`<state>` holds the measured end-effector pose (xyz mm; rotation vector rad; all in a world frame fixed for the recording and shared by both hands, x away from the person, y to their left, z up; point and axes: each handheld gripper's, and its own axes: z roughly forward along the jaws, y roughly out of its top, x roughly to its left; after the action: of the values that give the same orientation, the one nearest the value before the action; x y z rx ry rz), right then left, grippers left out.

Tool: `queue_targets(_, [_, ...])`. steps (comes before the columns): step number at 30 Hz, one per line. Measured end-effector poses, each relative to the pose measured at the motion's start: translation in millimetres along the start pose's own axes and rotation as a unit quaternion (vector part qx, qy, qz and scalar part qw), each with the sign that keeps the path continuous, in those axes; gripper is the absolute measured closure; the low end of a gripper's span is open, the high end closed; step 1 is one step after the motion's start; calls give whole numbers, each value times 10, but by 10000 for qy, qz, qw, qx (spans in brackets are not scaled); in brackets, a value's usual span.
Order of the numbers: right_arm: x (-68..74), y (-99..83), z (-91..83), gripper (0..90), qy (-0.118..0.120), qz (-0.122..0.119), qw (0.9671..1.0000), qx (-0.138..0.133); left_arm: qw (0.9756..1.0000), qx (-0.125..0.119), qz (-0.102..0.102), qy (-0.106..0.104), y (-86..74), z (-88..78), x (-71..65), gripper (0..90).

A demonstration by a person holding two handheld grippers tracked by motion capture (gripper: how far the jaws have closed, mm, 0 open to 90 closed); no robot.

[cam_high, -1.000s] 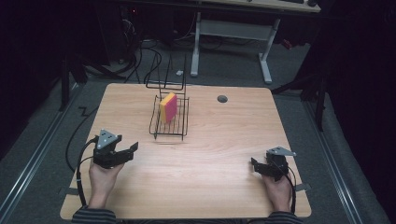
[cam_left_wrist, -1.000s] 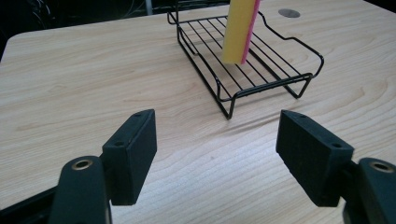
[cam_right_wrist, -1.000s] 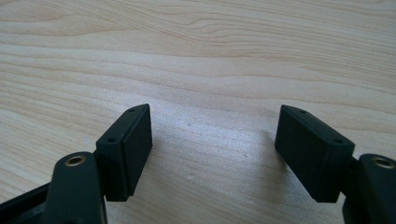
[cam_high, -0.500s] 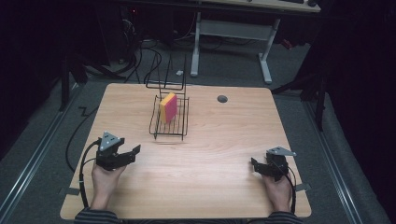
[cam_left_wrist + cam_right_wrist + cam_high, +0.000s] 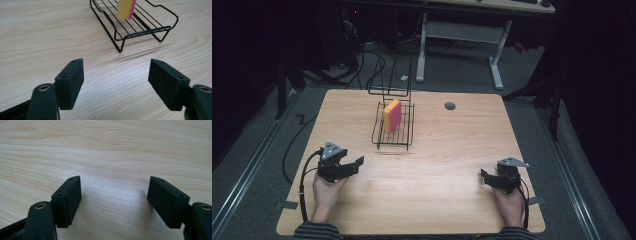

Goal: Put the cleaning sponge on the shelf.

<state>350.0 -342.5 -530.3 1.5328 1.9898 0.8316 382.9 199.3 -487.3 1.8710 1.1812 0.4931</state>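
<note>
The light wooden table point(image 5: 427, 200) is mostly bare, so the reach looks easy. The black wire dish rack point(image 5: 393, 131) sits toward the far middle, with the yellow and pink sponge point(image 5: 392, 115) standing on edge inside it. I'd bring the left gripper point(image 5: 353, 165), jaws wide apart and aimed at the rack, in over the low front rim and pinch the sponge's flat faces, watching the wires. The right gripper point(image 5: 485, 176), also spread, rests well apart. A small grey grommet point(image 5: 450, 106) is no obstacle.
</note>
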Motion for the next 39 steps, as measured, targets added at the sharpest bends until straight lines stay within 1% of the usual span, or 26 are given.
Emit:
queue_targets(2, [0, 0, 0, 277, 0, -1, 10000, 0, 10000, 11, -39, -20, -9, 19, 7, 293])
queue_targets(4, [0, 0, 0, 277, -1, 1, 10000, -1, 10000, 80, -38, -2, -14, 45, 9, 291])
queue_targets(9, [0, 0, 0, 277, -1, 1, 10000, 1, 9999, 126, 13, 22, -21, 104, 16, 290])
queue_targets(14, [0, 0, 0, 277, 0, 0, 10000, 0, 9998, 191, -27, -9, -30, 162, 8, 290])
queue_targets(20, [0, 0, 0, 277, -1, 0, 10000, 0, 9996, 282, -46, 26, -44, 248, 28, 293])
queue_targets(22, [0, 0, 0, 277, 0, 0, 10000, 0, 9996, 277, -85, 27, -48, 274, 31, 294])
queue_targets(27, [0, 0, 0, 277, 0, 0, 10000, 0, 9994, 320, -91, 51, -62, 334, 42, 295])
queue_targets(32, [-1, 0, 0, 277, 0, -1, 10000, 0, 9993, 343, -137, 57, -71, 385, 53, 296])
queue_targets(37, [-1, 0, 0, 277, 0, -1, 10000, -1, 9992, 359, -154, 110, -82, 429, 66, 297])
queue_targets(39, [0, 0, 0, 277, 0, 0, 10000, -1, 9991, 381, -132, 126, -86, 442, 67, 296])
